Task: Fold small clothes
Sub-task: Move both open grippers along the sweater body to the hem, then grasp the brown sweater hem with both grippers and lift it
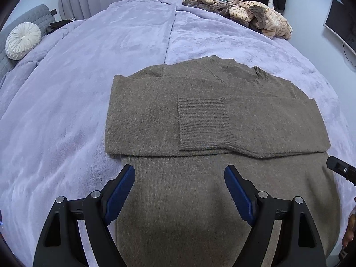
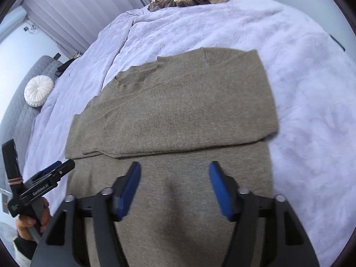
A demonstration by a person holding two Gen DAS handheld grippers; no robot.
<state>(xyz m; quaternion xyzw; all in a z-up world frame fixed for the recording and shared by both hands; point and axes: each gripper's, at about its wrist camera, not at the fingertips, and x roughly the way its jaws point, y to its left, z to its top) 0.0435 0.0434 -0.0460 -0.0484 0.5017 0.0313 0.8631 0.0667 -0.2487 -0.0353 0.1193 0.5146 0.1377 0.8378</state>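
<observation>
A brown knit sweater point(image 1: 200, 115) lies flat on a lavender blanket, both sleeves folded across its chest, the ribbed cuff point(image 1: 200, 124) of one on top. My left gripper point(image 1: 179, 173) hovers open over the sweater's lower body, nothing between its blue pads. In the right wrist view the same sweater point(image 2: 178, 102) fills the middle, and my right gripper point(image 2: 174, 171) hangs open above its lower half, empty. The left gripper point(image 2: 53, 171) also shows at the left edge there, held by a hand.
The lavender blanket point(image 1: 77, 89) covers the whole bed. A heap of beige and brown striped clothes point(image 1: 251, 15) lies at the far edge. A round white cushion point(image 1: 22, 40) rests on a grey quilted seat at left. A monitor point(image 1: 340, 24) stands at right.
</observation>
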